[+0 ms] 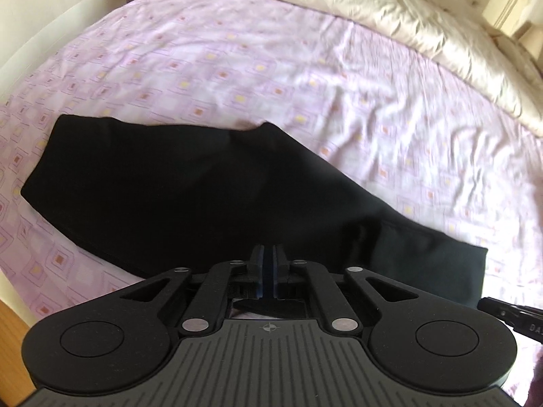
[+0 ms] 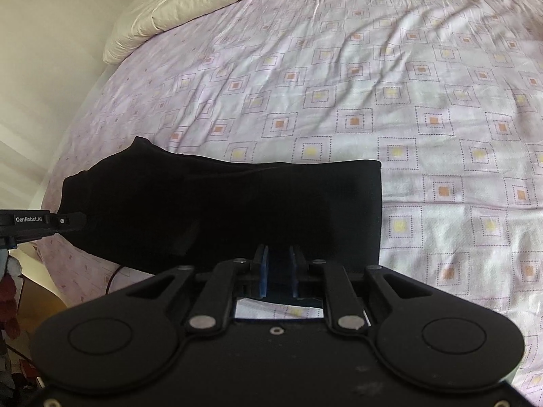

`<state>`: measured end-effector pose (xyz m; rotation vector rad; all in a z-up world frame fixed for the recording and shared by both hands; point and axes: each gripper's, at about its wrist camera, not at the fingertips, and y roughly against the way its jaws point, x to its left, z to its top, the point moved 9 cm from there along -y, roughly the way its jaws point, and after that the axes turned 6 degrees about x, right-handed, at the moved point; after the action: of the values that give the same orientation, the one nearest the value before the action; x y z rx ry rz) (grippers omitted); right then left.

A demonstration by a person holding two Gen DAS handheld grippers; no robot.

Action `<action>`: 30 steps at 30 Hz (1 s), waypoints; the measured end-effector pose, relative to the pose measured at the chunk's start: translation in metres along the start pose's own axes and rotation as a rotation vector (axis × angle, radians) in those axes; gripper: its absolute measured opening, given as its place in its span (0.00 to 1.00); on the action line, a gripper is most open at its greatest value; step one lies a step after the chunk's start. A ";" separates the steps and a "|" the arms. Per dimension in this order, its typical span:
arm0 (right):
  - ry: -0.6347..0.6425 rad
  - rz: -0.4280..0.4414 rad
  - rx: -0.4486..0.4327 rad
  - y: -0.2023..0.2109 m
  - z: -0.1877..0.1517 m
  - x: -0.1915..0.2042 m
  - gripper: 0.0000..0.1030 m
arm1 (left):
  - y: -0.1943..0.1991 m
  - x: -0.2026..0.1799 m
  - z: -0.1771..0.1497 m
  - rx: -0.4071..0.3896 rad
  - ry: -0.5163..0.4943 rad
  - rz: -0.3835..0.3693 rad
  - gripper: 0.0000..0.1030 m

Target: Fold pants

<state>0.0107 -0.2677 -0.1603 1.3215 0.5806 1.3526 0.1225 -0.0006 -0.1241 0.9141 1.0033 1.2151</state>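
Note:
Black pants [image 1: 190, 190] lie folded lengthwise on the bed, running from upper left to lower right in the left wrist view. They also show in the right wrist view [image 2: 220, 210] as a wide dark band. My left gripper [image 1: 270, 254] is shut, its fingers pressed together at the pants' near edge; I cannot tell if cloth is pinched between them. My right gripper [image 2: 280, 254] stands narrowly open over the pants' near edge, close to their right end. The right gripper's body shows at the right edge of the left wrist view [image 1: 512, 312]. The left gripper's body [image 2: 40, 224] shows at the left of the right wrist view.
The pink patterned bed sheet [image 2: 373, 95] covers the bed. A cream duvet [image 1: 373, 6] is bunched along the far side. A pale wall [image 2: 44, 51] runs beside the bed on the left. A wooden floor strip [image 1: 13, 318] shows below the bed's edge.

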 end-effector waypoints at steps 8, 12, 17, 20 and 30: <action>-0.008 -0.042 0.006 -0.022 0.001 0.058 0.20 | -0.003 0.052 0.020 0.006 -0.031 -0.064 0.38; -0.001 -0.047 0.010 -0.039 0.003 0.106 0.24 | -0.003 0.091 0.029 -0.006 -0.076 -0.064 0.60; -0.023 -0.040 0.020 -0.072 0.006 0.162 0.25 | -0.005 0.143 0.045 -0.022 -0.100 -0.037 0.67; -0.020 -0.039 0.027 -0.089 0.008 0.190 0.26 | -0.012 0.175 0.053 -0.012 -0.085 -0.025 0.68; 0.027 -0.059 0.041 -0.111 0.023 0.249 0.28 | -0.052 0.242 0.052 0.073 -0.052 -0.010 0.80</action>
<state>0.1269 -0.0202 -0.1618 1.3108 0.6647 1.3181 0.2034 0.2306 -0.1852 0.9916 1.0148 1.1469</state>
